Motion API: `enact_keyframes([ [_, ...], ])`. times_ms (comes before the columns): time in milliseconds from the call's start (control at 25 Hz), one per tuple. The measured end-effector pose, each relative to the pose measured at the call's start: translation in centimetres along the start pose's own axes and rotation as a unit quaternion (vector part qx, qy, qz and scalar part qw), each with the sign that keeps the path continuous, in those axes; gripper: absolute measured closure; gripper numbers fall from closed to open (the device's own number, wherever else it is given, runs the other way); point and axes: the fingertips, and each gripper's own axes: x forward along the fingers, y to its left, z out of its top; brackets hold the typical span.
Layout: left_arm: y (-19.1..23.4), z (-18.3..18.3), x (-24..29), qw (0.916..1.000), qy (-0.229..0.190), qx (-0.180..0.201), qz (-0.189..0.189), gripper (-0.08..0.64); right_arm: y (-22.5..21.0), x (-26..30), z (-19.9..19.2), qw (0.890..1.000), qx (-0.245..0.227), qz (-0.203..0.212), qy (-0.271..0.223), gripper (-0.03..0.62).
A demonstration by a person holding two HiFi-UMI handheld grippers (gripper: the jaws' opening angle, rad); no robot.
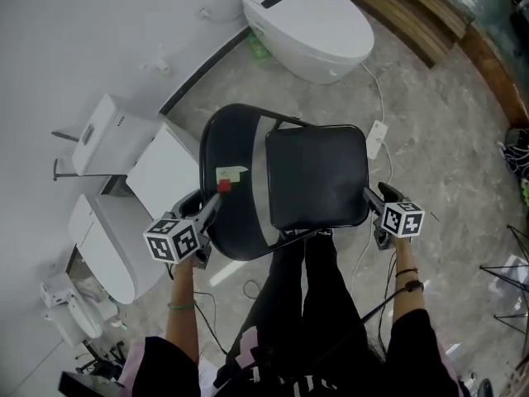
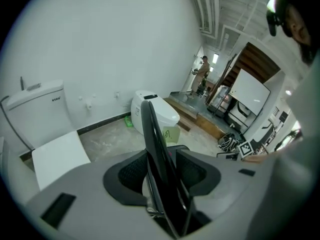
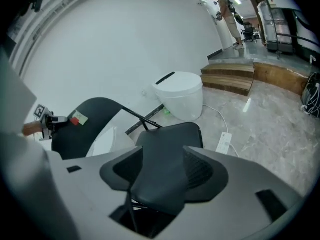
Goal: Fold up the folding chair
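The black folding chair stands open in front of me, its curved backrest point(image 1: 235, 180) on the left and its padded seat point(image 1: 316, 176) on the right. A white label with a red tag point(image 1: 228, 177) sticks to the backrest. My left gripper point(image 1: 215, 202) is at the backrest's near edge. In the left gripper view the backrest point(image 2: 152, 134) runs edge-on between the jaws of the left gripper point(image 2: 162, 171), whose pads close against it. My right gripper point(image 1: 369, 195) is at the seat's right edge. Its jaws point(image 3: 162, 176) stand apart around the seat's corner point(image 3: 165, 154).
A white toilet point(image 1: 310, 23) stands beyond the chair, and two more toilets point(image 1: 124, 151) line the wall at left. A power strip point(image 1: 377, 137) with its cable lies on the stone floor to the right. A wooden step point(image 1: 421, 15) runs across the far right. My legs point(image 1: 306, 304) are under the chair.
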Motion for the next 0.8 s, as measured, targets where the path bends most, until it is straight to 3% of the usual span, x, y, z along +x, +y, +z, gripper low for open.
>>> enact_keyframes([
  [200, 0.2, 1.1, 1.1, 0.9985, -0.041, -0.029, 0.02, 0.399, -5.2, 3.1, -3.6, 0.999, -0.021, -0.012, 0.048, 0.347],
  [440, -0.4, 3.7, 3.8, 0.9991, -0.033, 0.028, -0.008, 0.397, -10.4, 6.4, -6.0, 0.998, 0.011, -0.017, 0.058, 0.337],
  [800, -0.5, 8.9, 9.7, 0.9944, -0.011, 0.089, -0.057, 0.385, -16.4, 12.7, -5.6, 0.997, 0.05, -0.01, 0.055, 0.293],
])
